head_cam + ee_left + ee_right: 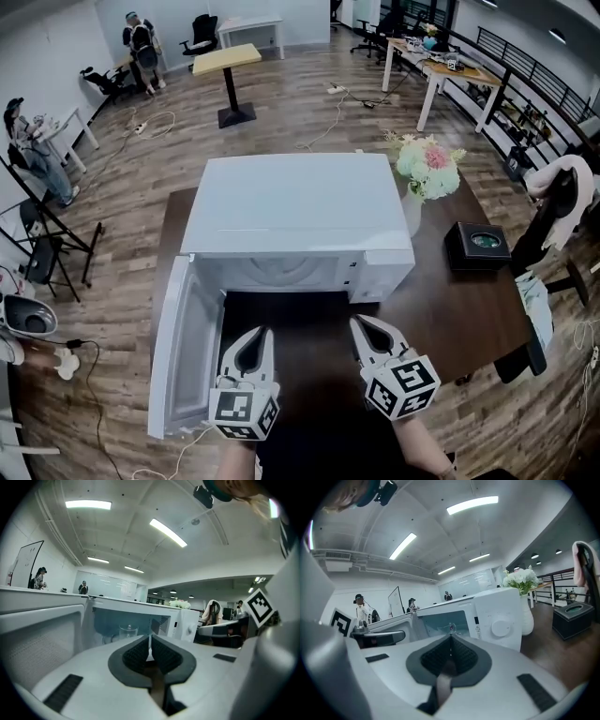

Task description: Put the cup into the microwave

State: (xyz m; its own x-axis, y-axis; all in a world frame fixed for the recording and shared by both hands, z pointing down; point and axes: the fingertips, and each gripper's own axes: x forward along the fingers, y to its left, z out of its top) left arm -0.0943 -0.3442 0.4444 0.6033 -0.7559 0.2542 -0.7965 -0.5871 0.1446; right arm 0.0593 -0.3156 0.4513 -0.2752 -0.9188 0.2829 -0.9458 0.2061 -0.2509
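Note:
The white microwave stands on the dark wooden table with its door swung open to the left. A clear glass cup stands inside the cavity, left of centre in the left gripper view; its rim shows just over the jaw tips in the right gripper view. In the head view the cavity looks dark and the cup is hidden. My left gripper hangs in front of the opening, shut with nothing between its pads. My right gripper is level beside it, also shut and empty.
A white vase of flowers stands right of the microwave, and a black box sits near the table's right edge. A chair draped with cloth is at the far right. People and desks are far behind.

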